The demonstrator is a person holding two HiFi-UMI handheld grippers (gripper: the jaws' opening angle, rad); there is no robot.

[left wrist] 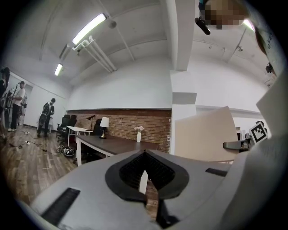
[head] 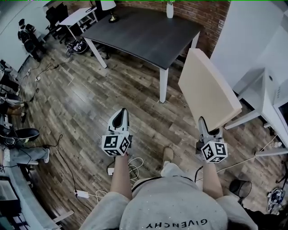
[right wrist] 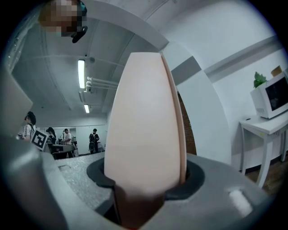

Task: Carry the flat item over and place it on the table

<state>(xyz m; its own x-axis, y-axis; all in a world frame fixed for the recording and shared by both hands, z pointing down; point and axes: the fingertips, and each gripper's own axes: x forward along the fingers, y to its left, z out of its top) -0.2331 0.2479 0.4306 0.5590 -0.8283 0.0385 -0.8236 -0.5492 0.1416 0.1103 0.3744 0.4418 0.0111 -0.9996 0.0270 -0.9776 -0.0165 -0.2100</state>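
Note:
The flat item is a beige board [head: 209, 87]. It stands tilted on edge above the wood floor, to the right of the dark table [head: 144, 33]. My right gripper [head: 204, 128] is shut on its lower edge. In the right gripper view the board [right wrist: 144, 112] rises straight up out of the gripper [right wrist: 144, 179] and fills the middle. My left gripper [head: 120, 117] hangs over the floor to the left of the board, shut and holding nothing. From the left gripper view the board [left wrist: 204, 134] shows at the right and the dark table [left wrist: 112, 143] lies ahead of the gripper [left wrist: 145, 155].
On the dark table's far edge stand a lamp [head: 108, 6] and a white vase [head: 169, 9]. A white table [head: 265, 103] with a microwave [right wrist: 270, 94] is at the right. Cables [head: 130, 168] lie on the floor by the person's feet. A small white table [head: 78, 17] and chairs stand at the far left.

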